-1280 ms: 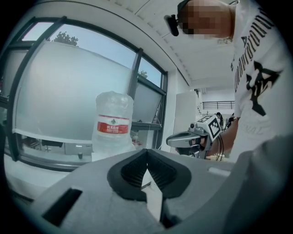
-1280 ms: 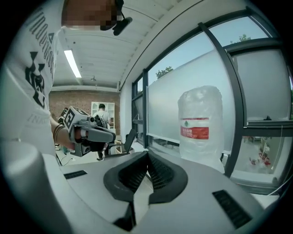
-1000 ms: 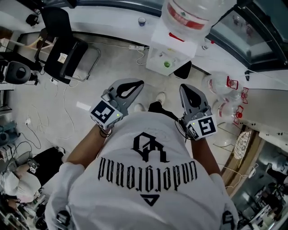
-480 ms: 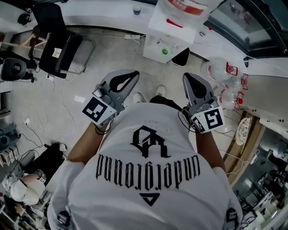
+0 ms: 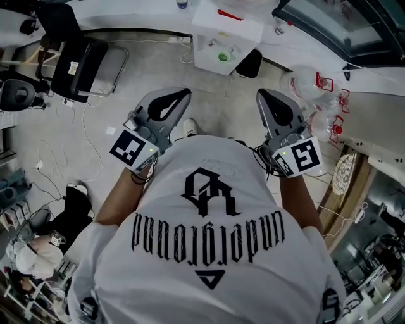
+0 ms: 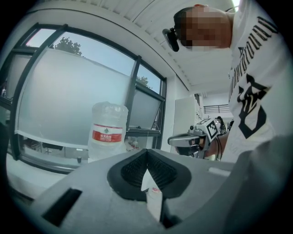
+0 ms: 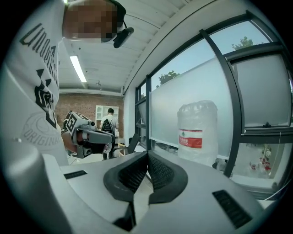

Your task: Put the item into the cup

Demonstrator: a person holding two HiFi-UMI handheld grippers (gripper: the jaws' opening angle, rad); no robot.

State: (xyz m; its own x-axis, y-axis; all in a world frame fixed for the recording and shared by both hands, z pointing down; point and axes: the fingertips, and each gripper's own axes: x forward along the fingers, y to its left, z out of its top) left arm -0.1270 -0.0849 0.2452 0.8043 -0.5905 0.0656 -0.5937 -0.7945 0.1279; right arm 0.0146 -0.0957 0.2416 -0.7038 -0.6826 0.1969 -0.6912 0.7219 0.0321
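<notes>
My left gripper (image 5: 180, 96) is held level at chest height and is shut on a small white sachet (image 6: 154, 197) with a red mark; the sachet stands up between the pads. Beside it, my right gripper (image 5: 263, 96) is shut with nothing in it. Each gripper shows in the other's view: the right gripper (image 6: 190, 139) and the left gripper (image 7: 89, 135). A small dark cup (image 5: 182, 3) stands on the white counter at the top edge. Something small, round and green (image 5: 223, 57) sits on the shelf of the water dispenser (image 5: 235, 25); I cannot tell what it is.
A big water bottle (image 6: 107, 131) tops the dispenser by the window. Spare bottles (image 5: 311, 82) lie on the floor at the right. A black chair (image 5: 81, 63) stands at the left with cables round it, and a person (image 5: 31, 259) sits at the lower left.
The whole head view has shifted: the dispenser, the chair and both grippers now sit higher in the picture. Both grippers have stayed shut, the left one still on the sachet.
</notes>
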